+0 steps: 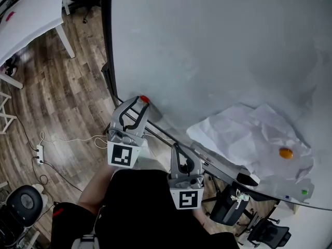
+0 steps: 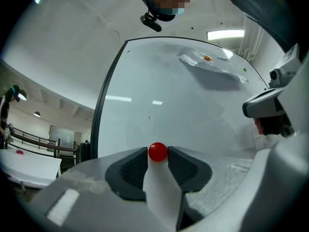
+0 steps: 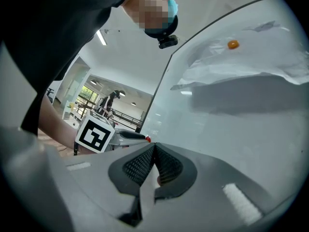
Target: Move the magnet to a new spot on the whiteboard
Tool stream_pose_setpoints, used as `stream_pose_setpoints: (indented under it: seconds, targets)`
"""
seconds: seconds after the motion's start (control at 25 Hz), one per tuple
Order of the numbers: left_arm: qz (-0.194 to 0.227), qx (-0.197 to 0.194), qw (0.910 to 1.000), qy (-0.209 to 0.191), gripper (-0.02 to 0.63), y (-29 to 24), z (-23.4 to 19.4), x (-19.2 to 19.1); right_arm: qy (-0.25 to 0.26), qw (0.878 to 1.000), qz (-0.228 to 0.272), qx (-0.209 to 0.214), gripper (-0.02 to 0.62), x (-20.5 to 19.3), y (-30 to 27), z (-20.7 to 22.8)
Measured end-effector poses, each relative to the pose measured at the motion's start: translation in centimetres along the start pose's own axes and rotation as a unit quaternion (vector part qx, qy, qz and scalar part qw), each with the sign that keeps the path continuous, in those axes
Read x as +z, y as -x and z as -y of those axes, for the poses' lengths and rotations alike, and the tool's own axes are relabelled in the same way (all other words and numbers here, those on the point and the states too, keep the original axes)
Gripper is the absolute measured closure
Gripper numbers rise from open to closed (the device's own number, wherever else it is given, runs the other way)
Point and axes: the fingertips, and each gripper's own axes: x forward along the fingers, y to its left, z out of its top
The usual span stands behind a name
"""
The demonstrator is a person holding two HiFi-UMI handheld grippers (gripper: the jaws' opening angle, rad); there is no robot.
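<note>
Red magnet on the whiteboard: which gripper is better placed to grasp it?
Left. The left gripper has open jaws on either side of the red magnet on the whiteboard; the right gripper is shut and away from it.

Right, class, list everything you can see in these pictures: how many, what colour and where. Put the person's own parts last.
whiteboard: one, white with a dark frame, fills most of the head view.
red magnet: one, red, on the whiteboard near its dark edge.
paper sheet: one, white, crumpled, lying against the whiteboard.
orange magnet: one, orange, on the paper sheet.
green dot: one, green, on the whiteboard beside the paper; probably a magnet.
table: one, white, on the wooden floor.
power strip: one, white, on the floor.
left gripper: one, grey, jaws open around the red magnet.
right gripper: one, grey, jaws shut, empty.
</note>
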Motion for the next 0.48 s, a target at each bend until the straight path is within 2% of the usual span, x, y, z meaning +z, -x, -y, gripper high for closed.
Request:
stream_pose_setpoints:
  seconds: [0.48]
  targets:
    - [-0.001,-0.014,0.9999,-0.009,0.482,-0.52,0.12,0.09,0.002,1.0,0.0,0.001,0.594,-0.15,0.03,0.19]
